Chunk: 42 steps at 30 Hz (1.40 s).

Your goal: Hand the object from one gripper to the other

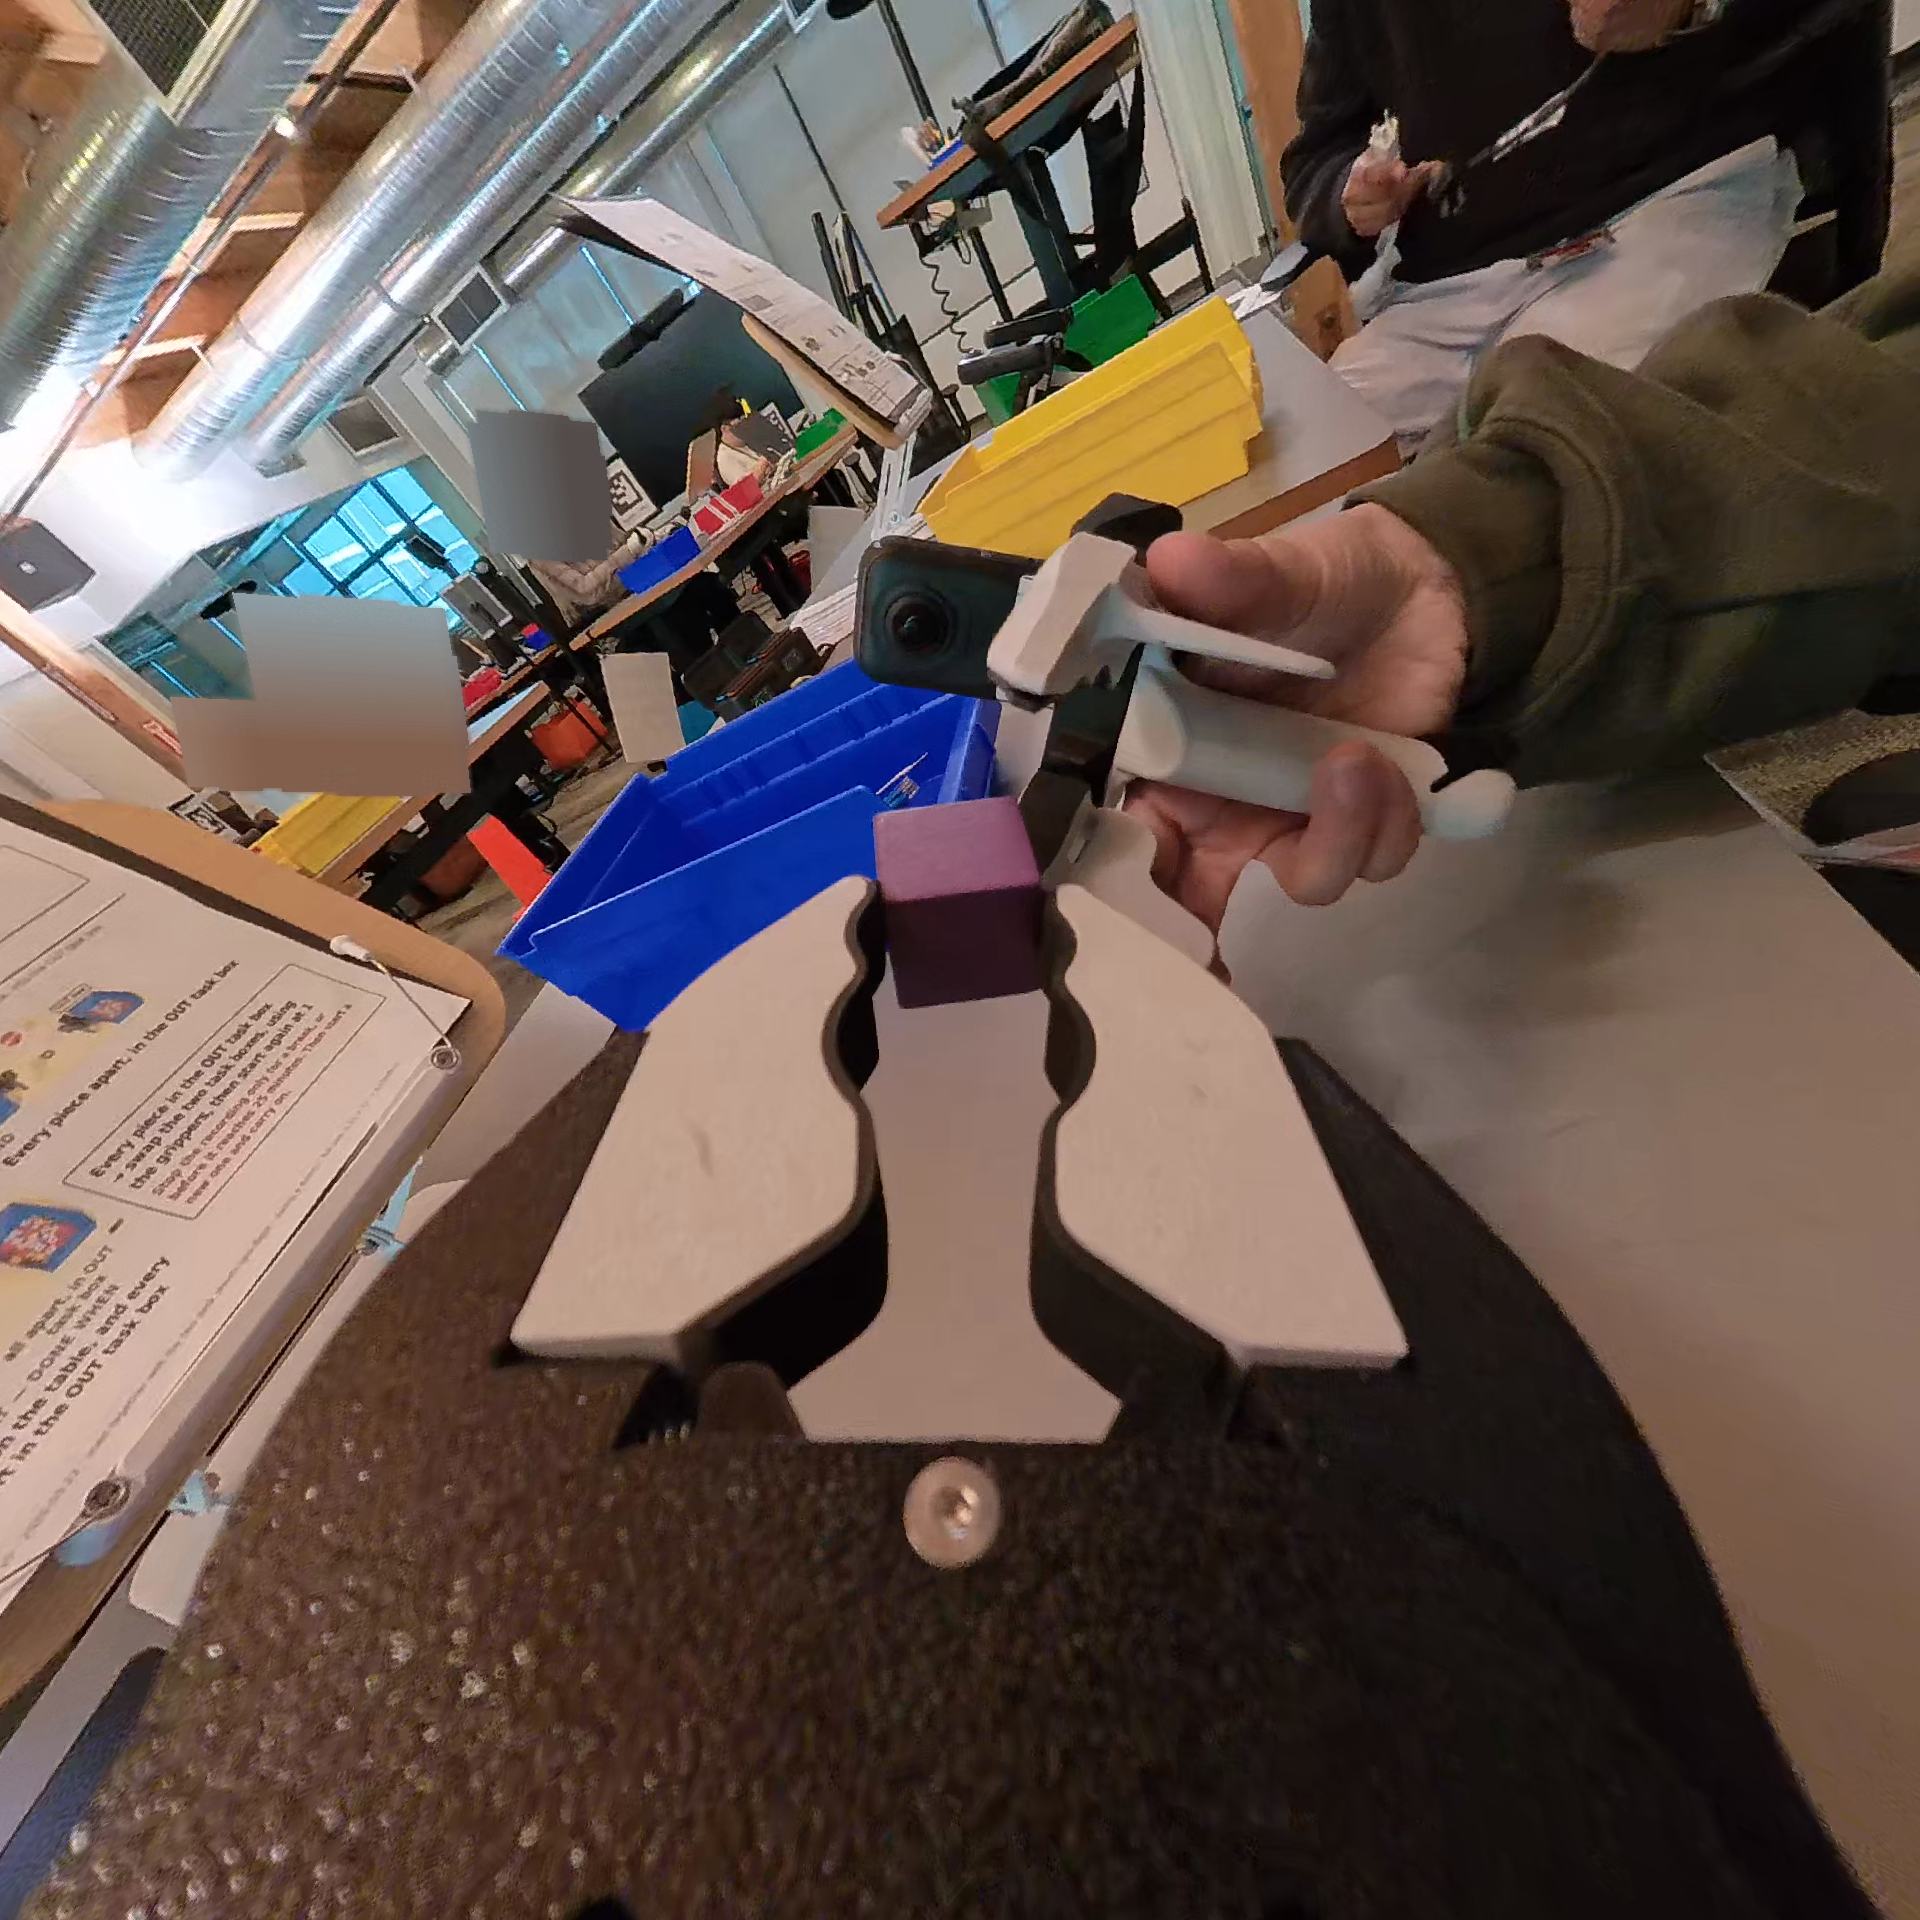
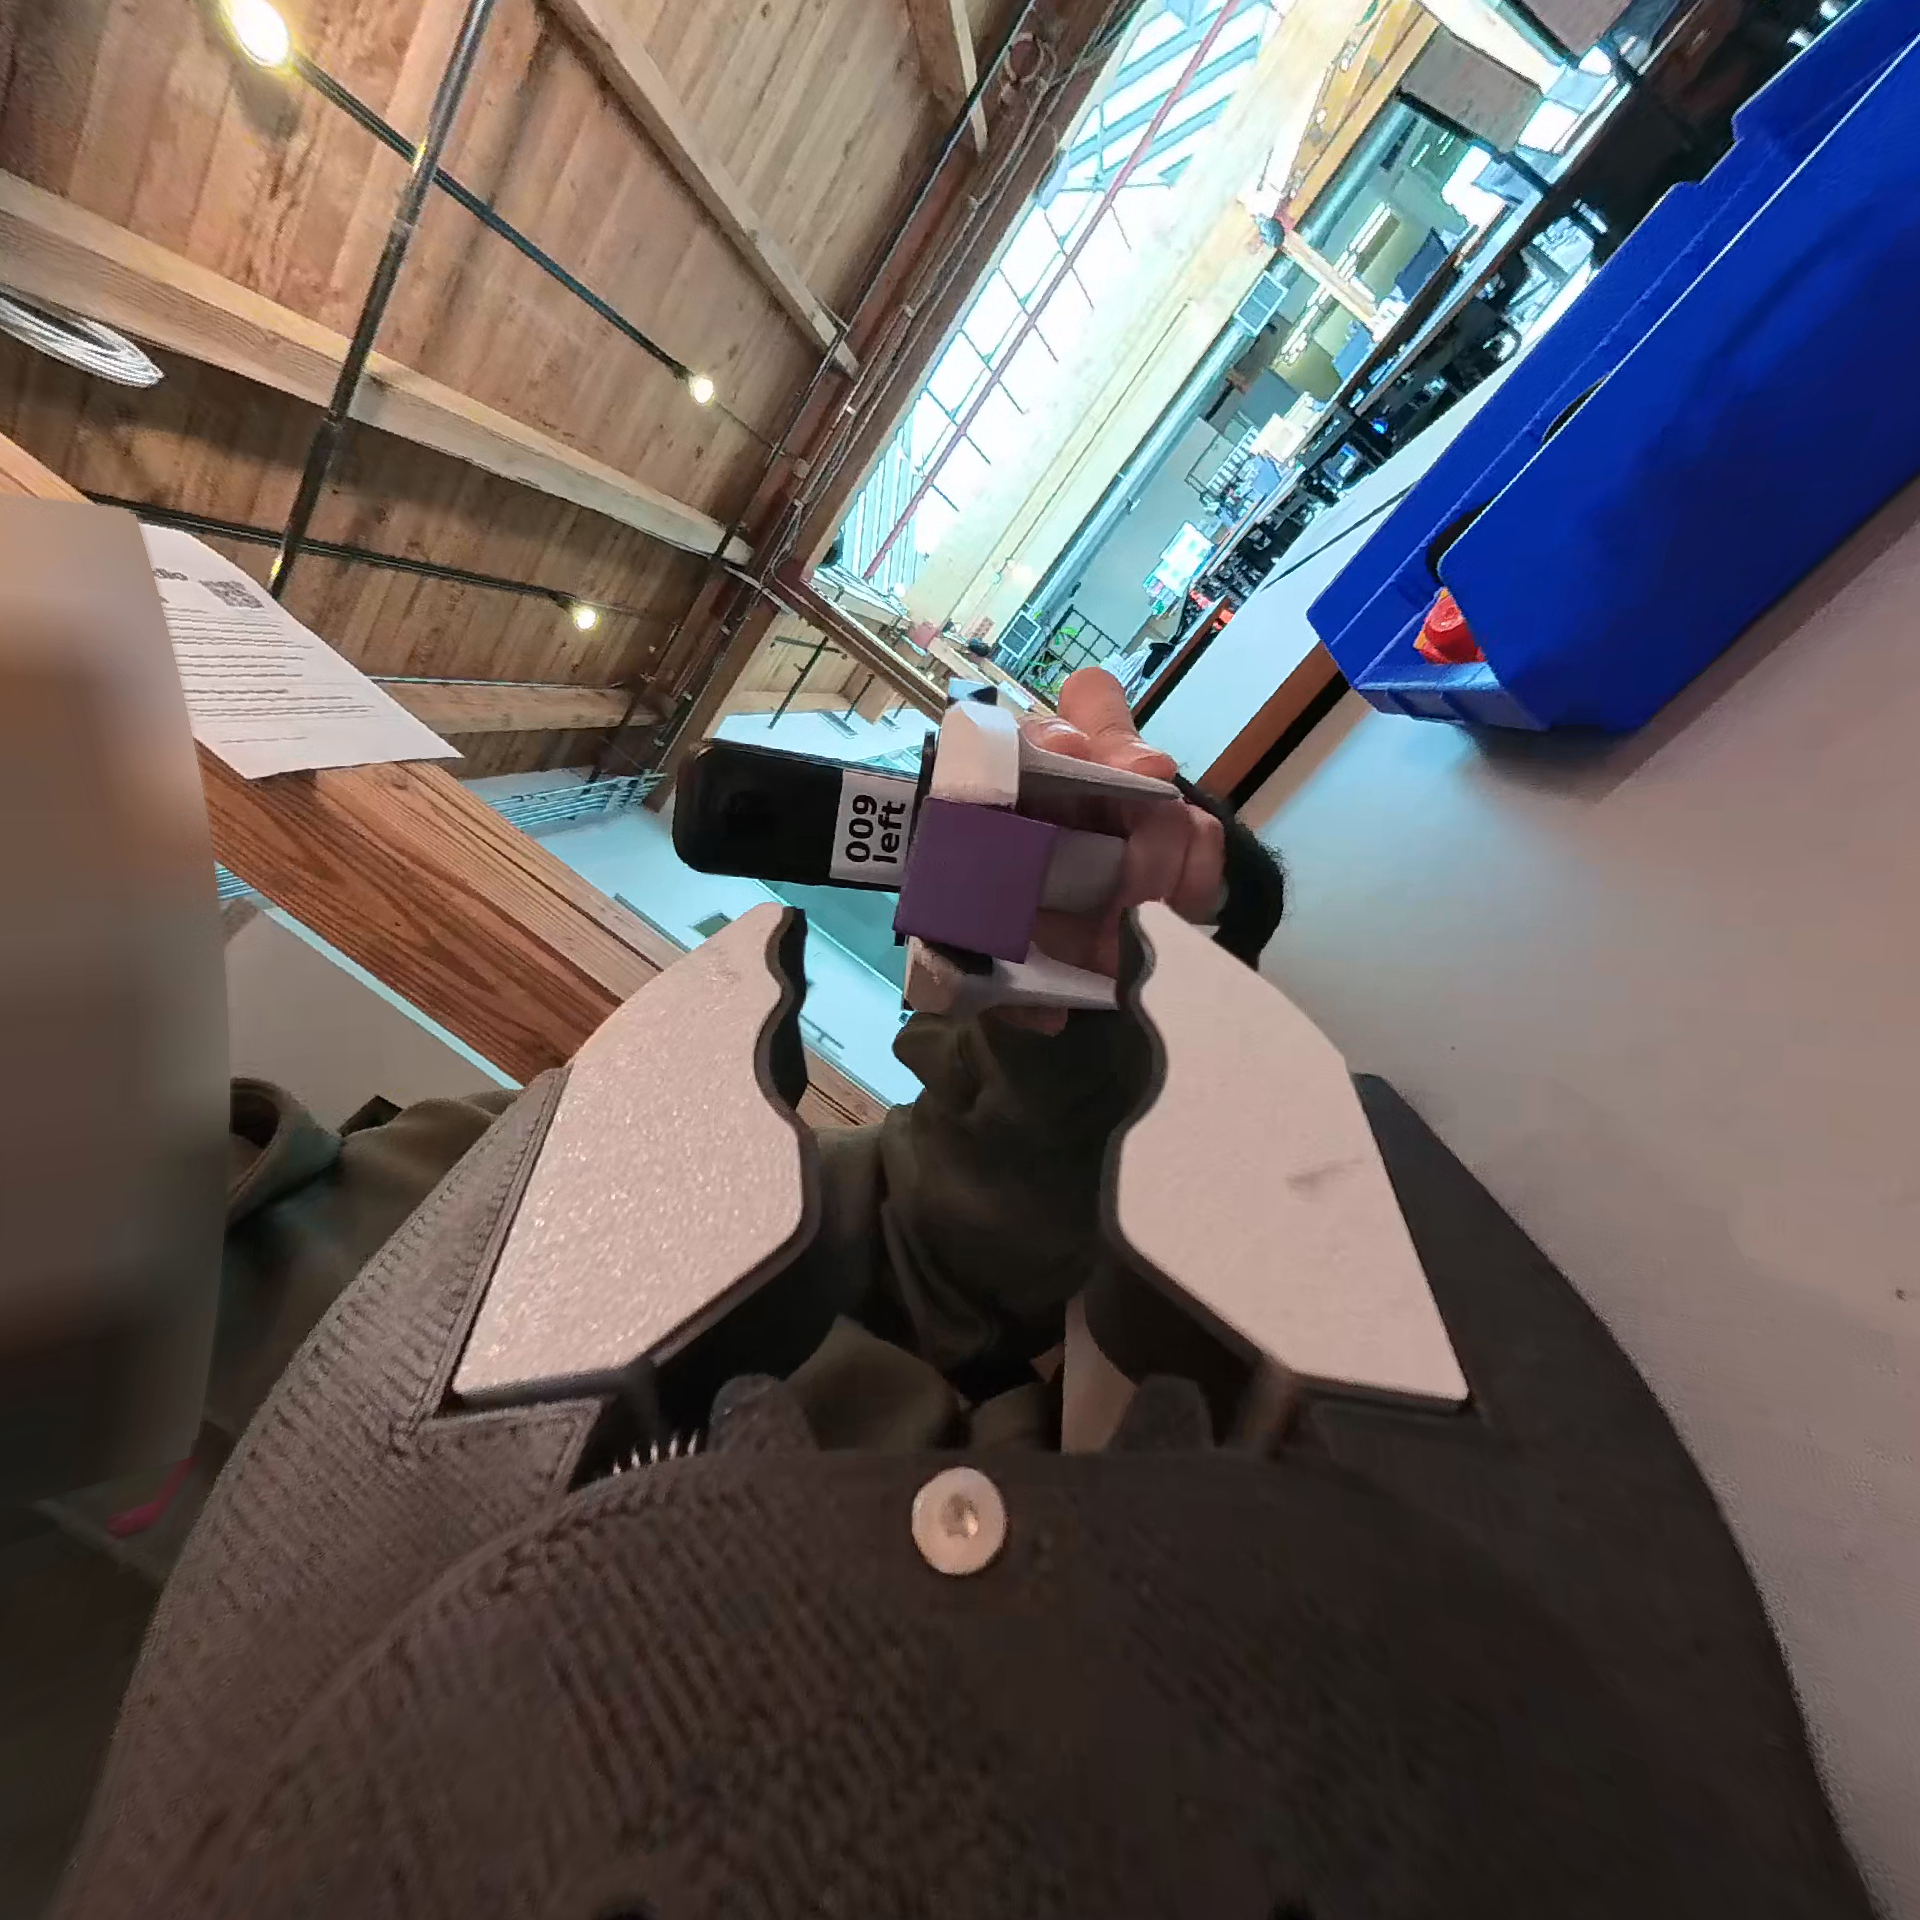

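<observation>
- Between the left claw [image 1: 961, 925] tips: purple cube [image 1: 961, 904], pinched tight.
- Beside the cube, right claw [image 2: 961, 956] spread wide.
- Cube looks light, rigid; take its free flat faces.

Small purple cube [image 1: 958, 899], matte with clean edges. It's pinched at the fingertips of the left hand-held gripper [image 1: 961, 914], up off the counter [image 1: 1558, 1039].

The small purple wooden cube [image 1: 958, 902] is partly hidden between the left gripper's [image 1: 961, 935] grey tips. In the right wrist view, the big blue plastic bin [image 2: 1662, 436] is cut off by the edge. The right gripper's [image 1: 1081, 831] tips are hidden behind the cube.
</observation>
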Tool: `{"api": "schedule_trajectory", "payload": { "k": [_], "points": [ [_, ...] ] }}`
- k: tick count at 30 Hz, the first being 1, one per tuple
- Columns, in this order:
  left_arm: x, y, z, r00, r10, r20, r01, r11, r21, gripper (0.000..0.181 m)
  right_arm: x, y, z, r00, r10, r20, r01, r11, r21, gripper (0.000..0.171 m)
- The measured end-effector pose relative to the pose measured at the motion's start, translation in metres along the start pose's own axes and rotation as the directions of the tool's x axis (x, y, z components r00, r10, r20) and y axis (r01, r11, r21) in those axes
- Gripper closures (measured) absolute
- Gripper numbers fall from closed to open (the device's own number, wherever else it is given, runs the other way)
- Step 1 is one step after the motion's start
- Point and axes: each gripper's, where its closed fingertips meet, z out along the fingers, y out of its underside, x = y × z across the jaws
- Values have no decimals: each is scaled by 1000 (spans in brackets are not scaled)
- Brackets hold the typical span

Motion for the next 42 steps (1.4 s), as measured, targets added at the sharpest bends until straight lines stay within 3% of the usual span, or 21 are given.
{"api": "schedule_trajectory", "payload": {
  "k": [11,14,16,19,21,24,26,27,29,32,35,38,42],
  "points": [
    [12,8,1,994,98,-58,-100,994,-32,153,4,12,5,1000,26,-3,-26,998,-59,120],
    [12,9,2,989,145,-44,-147,988,-55,153,8,17,6,1000,-10,-15,9,996,-85,143],
    [8,10,2,990,141,-13,-141,988,-70,154,9,13,7,997,-72,-23,70,995,-74,143],
    [3,12,1,997,70,16,-69,994,-83,148,15,6,5,943,-306,-133,293,950,-107,143],
    [-1,10,1,998,-61,24,63,996,-67,132,28,-5,-5,789,-542,-289,504,841,-199,143],
    [-13,16,4,930,-358,86,367,922,-127,131,38,-19,-22,329,-863,-385,732,490,-473,144],
    [-15,27,7,851,-504,149,524,831,-184,131,41,-25,-29,-21,-946,-324,721,210,-660,143],
    [-10,30,9,815,-560,151,580,788,-206,131,42,-25,-30,-155,-950,-270,684,94,-723,144],
    [-2,36,14,752,-643,146,657,716,-236,130,43,-22,-25,-317,-935,-162,617,-74,-783,143],
    [2,42,18,688,-712,142,723,653,-227,133,47,-16,-22,-442,-897,-32,515,-224,-828,143],
    [0,33,20,619,-780,89,782,602,-161,135,51,-9,-19,-470,-882,40,475,-290,-831,144],
    [3,37,19,604,-793,78,790,584,-186,145,46,-7,-12,-450,-893,14,525,-277,-805,144],
    [5,35,18,646,-763,40,754,628,-194,154,44,-5,-11,-387,-922,-26,580,-221,-784,143]
  ]
}}
